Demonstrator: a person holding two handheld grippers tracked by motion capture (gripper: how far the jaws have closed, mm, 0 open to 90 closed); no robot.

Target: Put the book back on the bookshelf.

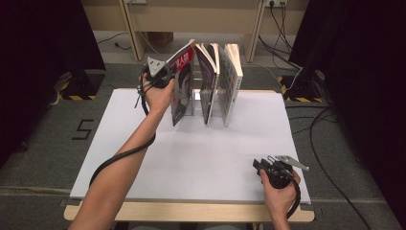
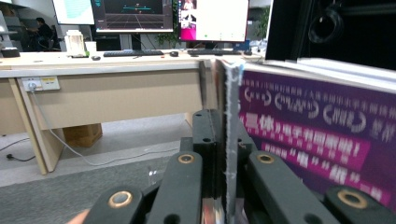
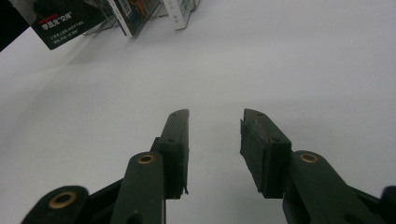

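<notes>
Left gripper [image 1: 168, 72]: raised at the far left of the surface [image 1: 201, 158], clamped on the upper edge of the leftmost magazine [image 1: 181, 86]. In the left gripper view the jaws are pressed together with the thin white cover edge [image 2: 231, 140] pinched between them; purple cover with white lettering runs off to the right of the jaws.

Magazine: stands on its lower edge at the far side of the surface, top tilted toward the left gripper, leaning away from its neighbours. Red and black cover faces the left.

Two more magazines [image 1: 218, 81] stand upright just beside it, to its right, in a clear stand [image 1: 197, 103].

Right gripper [image 1: 262, 165]: rests low on the near right part of the surface, well apart from the magazines. Jaws parted, nothing between them; the right gripper view shows bare white surface [image 3: 280, 70] ahead, magazine bottoms at top left.
</notes>
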